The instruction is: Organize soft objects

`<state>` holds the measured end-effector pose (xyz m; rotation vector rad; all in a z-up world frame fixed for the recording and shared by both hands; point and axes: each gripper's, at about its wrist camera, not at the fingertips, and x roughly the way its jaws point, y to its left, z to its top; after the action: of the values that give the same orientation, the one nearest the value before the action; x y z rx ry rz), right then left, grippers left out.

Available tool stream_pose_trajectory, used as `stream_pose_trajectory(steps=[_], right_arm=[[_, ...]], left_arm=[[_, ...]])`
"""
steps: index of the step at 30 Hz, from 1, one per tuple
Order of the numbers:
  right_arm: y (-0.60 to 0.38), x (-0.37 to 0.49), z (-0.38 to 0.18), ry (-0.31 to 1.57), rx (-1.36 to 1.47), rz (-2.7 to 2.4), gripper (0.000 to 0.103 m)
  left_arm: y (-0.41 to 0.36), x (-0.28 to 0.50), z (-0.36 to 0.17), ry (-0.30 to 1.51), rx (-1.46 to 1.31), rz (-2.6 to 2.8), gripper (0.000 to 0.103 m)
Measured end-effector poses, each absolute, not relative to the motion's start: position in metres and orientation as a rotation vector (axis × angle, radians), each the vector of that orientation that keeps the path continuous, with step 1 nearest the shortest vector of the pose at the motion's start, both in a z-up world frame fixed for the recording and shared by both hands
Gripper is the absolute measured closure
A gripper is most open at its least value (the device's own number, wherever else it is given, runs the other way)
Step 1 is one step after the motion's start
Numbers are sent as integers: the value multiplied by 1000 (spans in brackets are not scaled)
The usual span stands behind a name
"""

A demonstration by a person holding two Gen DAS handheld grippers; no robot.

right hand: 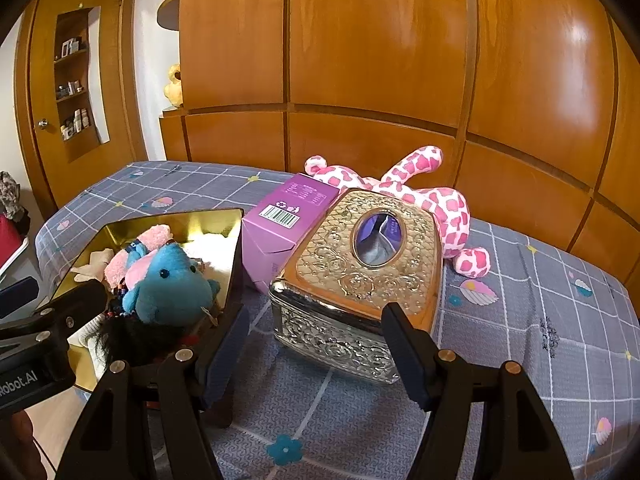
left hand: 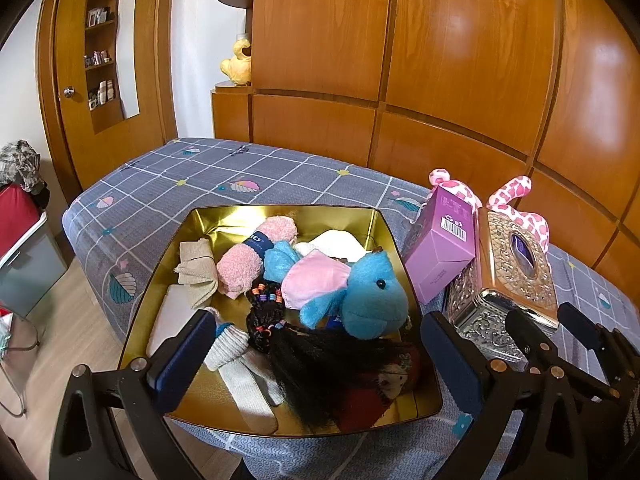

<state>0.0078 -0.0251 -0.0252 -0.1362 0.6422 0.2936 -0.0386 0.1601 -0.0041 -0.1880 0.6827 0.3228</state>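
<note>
We find the left tongs (left hand: 316,356) spread wide and empty, held low over the near end of the gold tin (left hand: 384,236), and the right tongs (right hand: 316,344) likewise spread wide and empty, held in front of the ornate tissue box (right hand: 356,276).

Working left to right across the bed (left hand: 168,184), we record first the gold tin near the bed's front edge. Inside it, at the left, lies a beige cloth (left hand: 196,268); next to that a pink rolled towel (left hand: 256,256) with a dark band; then a blue plush toy (left hand: 368,296) with a pink ear, lying on top of the other contents; behind it something white (left hand: 336,242). Towards the near end of the tin we note a grey sock (left hand: 228,346) and a doll with long black hair (left hand: 320,368) and coloured beads.

Just right of the tin a purple carton (right hand: 280,220) rests tilted, touching the tissue box beside it. Behind both lies a pink-and-white spotted plush (right hand: 436,200) on the bed, outside the tin, against the wooden wardrobe (right hand: 360,60) side.
</note>
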Motion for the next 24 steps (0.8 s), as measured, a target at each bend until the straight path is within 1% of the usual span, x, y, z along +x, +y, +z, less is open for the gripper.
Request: stream_pose_trajectory(steps=[24], right_arm=[[-22, 10, -30, 658, -139, 299, 33]], left_arm=[[162, -37, -7, 694, -198, 322, 0]])
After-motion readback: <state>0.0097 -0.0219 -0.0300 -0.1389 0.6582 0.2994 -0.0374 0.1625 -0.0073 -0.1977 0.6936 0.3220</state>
